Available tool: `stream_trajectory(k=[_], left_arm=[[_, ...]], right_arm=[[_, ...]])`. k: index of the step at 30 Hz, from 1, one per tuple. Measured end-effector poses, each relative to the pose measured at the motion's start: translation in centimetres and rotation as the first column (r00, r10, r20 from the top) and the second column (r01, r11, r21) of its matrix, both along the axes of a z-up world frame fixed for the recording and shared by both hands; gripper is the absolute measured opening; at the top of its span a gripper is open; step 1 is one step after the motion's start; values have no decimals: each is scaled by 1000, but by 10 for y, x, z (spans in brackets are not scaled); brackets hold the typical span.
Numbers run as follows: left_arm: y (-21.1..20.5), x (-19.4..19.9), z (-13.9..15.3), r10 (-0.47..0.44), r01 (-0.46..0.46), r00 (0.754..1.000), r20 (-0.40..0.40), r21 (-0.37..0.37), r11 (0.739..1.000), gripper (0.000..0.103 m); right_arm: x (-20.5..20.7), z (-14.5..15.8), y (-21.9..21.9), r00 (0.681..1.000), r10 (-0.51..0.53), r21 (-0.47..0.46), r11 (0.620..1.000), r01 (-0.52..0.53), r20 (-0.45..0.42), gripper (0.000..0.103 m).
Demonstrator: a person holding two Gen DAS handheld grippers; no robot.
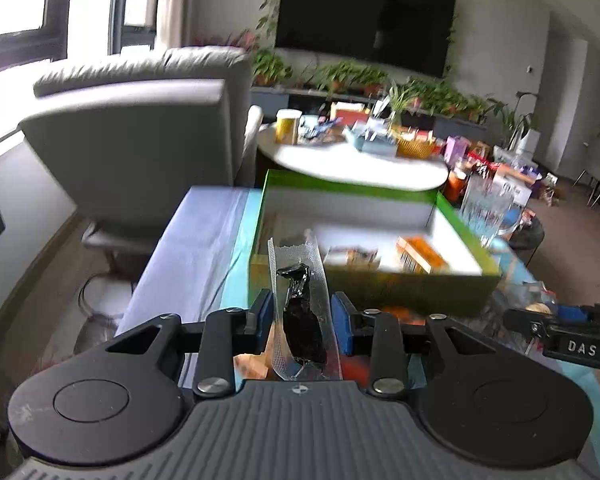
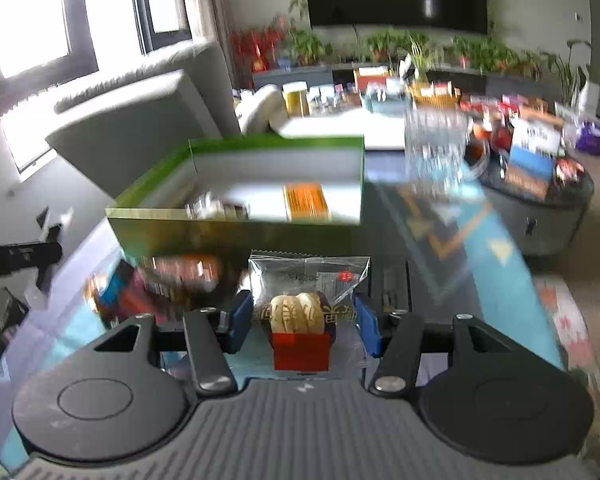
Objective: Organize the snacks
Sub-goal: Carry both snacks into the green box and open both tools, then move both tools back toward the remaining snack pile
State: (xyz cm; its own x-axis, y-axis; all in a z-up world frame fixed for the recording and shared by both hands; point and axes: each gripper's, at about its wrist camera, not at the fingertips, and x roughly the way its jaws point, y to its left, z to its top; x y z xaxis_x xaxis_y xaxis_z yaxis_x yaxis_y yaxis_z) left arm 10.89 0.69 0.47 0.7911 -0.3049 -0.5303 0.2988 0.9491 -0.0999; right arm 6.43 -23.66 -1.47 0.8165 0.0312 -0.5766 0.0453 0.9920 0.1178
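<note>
Motion blur smears the snacks inside the green box [image 1: 380,280] ahead of me, and the loose packets [image 2: 172,280] beside it are unreadable.

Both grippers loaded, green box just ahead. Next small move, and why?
Probably carry the left gripper forward over the green box rim. It is shut on the dark snack packet, the box is open with room inside, and the right gripper also holds a pastry packet.

A clear packet with a dark snack [image 1: 303,316] stands upright between the left jaws. A clear bag of pale pastry [image 2: 306,308] sits between the right jaws. Beyond both, a green box [image 1: 372,236] holds orange packets [image 1: 418,256].
</note>
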Motion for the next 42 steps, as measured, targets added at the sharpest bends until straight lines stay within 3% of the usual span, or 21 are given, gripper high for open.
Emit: stream_trajectory(k=[5,12,25,33,38,42], left_arm=[[-16,23,16,-38,39,998,54,-2,999,30],[-41,66,26,-89,89,990,105,4,996,30],[-71,142,-15,-111,110,994,3,42,993,30],[-74,163,-41,-94,101,991,-94,71,992,33],[-72,163,-44,-85,94,991,-101,87,992,49],[-71,157,-41,-82,91,992,-97,93,992,51]], right_arm=[[28,15,-1,998,17,-1,1000,-17,66,55],[72,20,-2,996,21,-10,1000,-20,85,56],[129,-5,-11,1000,-5,-6,1000,5,19,56],[149,-23,-9,999,-13,1,1000,13,-36,56],[148,-28,-7,997,-21,-5,1000,21,-72,56],[140,-23,-4,998,-26,-9,1000,25,-57,56]])
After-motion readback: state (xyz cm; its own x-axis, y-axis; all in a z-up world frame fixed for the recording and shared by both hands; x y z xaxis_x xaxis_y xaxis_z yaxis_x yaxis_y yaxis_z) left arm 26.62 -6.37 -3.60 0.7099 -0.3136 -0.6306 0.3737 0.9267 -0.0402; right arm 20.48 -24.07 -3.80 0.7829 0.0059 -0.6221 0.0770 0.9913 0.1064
